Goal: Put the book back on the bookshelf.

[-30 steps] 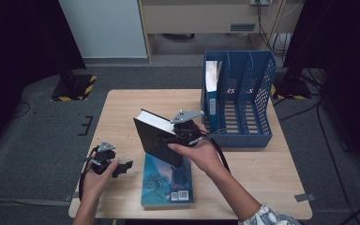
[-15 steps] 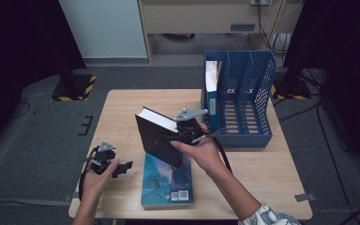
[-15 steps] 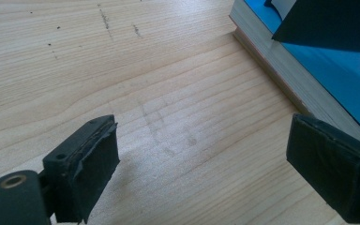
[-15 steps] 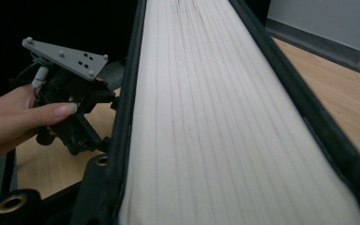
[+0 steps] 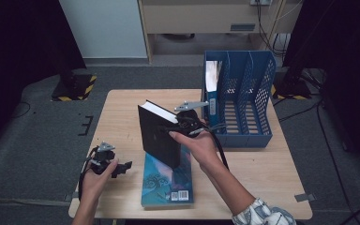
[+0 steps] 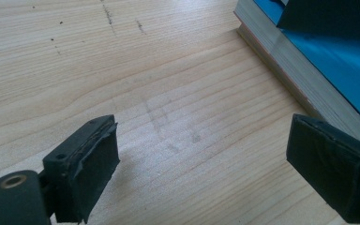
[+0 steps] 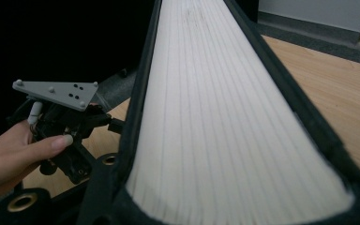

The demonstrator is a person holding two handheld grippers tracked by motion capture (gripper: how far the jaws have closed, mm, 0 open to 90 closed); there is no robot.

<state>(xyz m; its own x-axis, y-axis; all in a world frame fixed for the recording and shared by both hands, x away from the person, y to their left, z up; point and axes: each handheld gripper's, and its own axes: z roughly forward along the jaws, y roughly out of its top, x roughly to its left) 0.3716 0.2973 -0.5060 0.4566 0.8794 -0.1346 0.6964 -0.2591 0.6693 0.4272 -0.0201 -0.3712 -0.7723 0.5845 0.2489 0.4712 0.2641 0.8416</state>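
A thick black hardback book (image 5: pixel 159 136) stands tilted on its lower edge, over the top end of a blue paperback (image 5: pixel 166 180) that lies flat on the table. My right gripper (image 5: pixel 187 123) grips it from the right at its upper end. Its jaws have just been closing, and in the right gripper view they press on both covers either side of the white page edge (image 7: pixel 215 117). My left gripper (image 5: pixel 122 166) rests open near the table's front left. In the left gripper view its pads (image 6: pixel 93 164) stand wide apart over bare wood, with the blue paperback (image 6: pixel 337 61) at the right.
A blue slotted file rack (image 5: pixel 258 93) stands at the table's back right, with a book (image 5: pixel 212 86) upright in its left slot. Bare wooden tabletop (image 5: pixel 122 112) lies at the back left. Dark floor surrounds the table.
The right hand and the black book have shifted only slightly. The left hand has kept still.
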